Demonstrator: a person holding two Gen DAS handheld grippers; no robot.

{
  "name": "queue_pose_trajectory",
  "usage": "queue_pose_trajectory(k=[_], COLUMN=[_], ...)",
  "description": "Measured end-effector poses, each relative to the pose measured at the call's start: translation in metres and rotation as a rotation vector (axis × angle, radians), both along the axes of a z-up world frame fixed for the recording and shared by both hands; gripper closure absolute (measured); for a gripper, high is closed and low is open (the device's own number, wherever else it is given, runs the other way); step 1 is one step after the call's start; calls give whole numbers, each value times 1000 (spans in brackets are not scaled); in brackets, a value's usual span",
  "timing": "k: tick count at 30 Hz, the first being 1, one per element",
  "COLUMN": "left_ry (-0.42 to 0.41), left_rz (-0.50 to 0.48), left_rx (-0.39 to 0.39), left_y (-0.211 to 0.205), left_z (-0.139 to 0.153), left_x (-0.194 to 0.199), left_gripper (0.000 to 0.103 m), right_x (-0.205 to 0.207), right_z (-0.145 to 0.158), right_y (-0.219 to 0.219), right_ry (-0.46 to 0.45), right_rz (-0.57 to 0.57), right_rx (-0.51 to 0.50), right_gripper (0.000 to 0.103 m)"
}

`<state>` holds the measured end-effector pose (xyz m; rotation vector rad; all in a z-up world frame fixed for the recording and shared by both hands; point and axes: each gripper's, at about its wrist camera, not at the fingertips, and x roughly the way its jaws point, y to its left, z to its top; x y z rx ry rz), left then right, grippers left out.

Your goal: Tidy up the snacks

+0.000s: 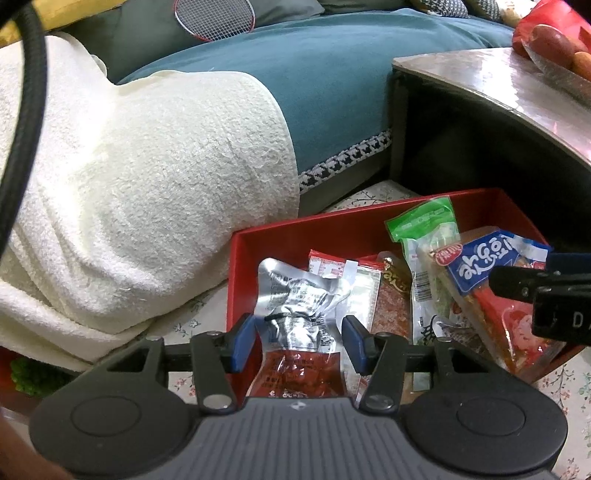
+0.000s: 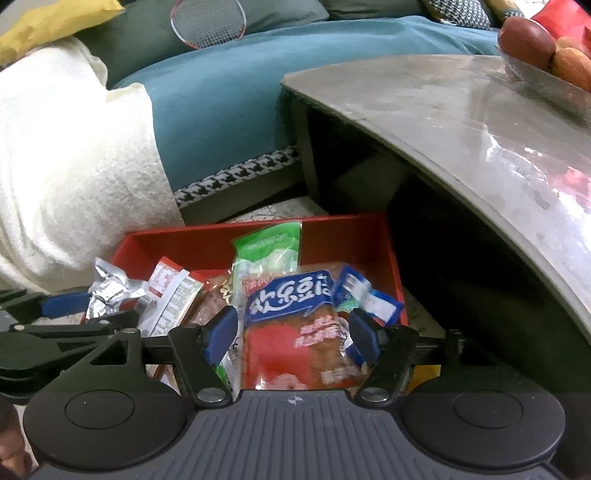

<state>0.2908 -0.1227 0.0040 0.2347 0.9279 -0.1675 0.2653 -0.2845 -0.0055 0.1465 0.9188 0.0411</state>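
A red box (image 1: 295, 230) on the floor holds several snack packs; it also shows in the right wrist view (image 2: 192, 242). My left gripper (image 1: 297, 338) is open, its blue pads on either side of a silver-and-red foil pack (image 1: 295, 299) without squeezing it. My right gripper (image 2: 293, 332) is open around a blue-and-red bread pack (image 2: 291, 325), which also shows in the left wrist view (image 1: 480, 266). A green pack (image 2: 269, 247) stands behind it. A red-and-white pack (image 2: 166, 291) and the foil pack (image 2: 110, 291) lie to the left.
A sofa with a teal cover (image 1: 314, 74) and a white towel (image 1: 129, 184) is behind the box. A grey coffee table (image 2: 461, 122) overhangs on the right, bearing a fruit bowl (image 2: 546, 70). A badminton racket (image 2: 208, 22) lies on the sofa.
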Motion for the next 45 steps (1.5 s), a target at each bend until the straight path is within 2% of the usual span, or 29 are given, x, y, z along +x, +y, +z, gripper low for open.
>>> queue_pose_trajectory(k=[2, 7, 23, 45], left_ry=[-17, -32, -53, -23], left_rz=[0, 3, 19, 57], left_rx=[13, 15, 2, -31], left_y=[-1, 0, 7, 19], left_z=[2, 6, 21, 29], left_x=[-1, -2, -26, -54], left_gripper=[48, 43, 42, 41], right_x=[0, -2, -27, -62], right_z=[1, 2, 19, 25], right_y=[-1, 0, 9, 16], right_ry=[-5, -4, -46, -42], right_rz=[-5, -4, 3, -18], right_rx=[0, 1, 4, -2], right_gripper=[27, 26, 18, 17])
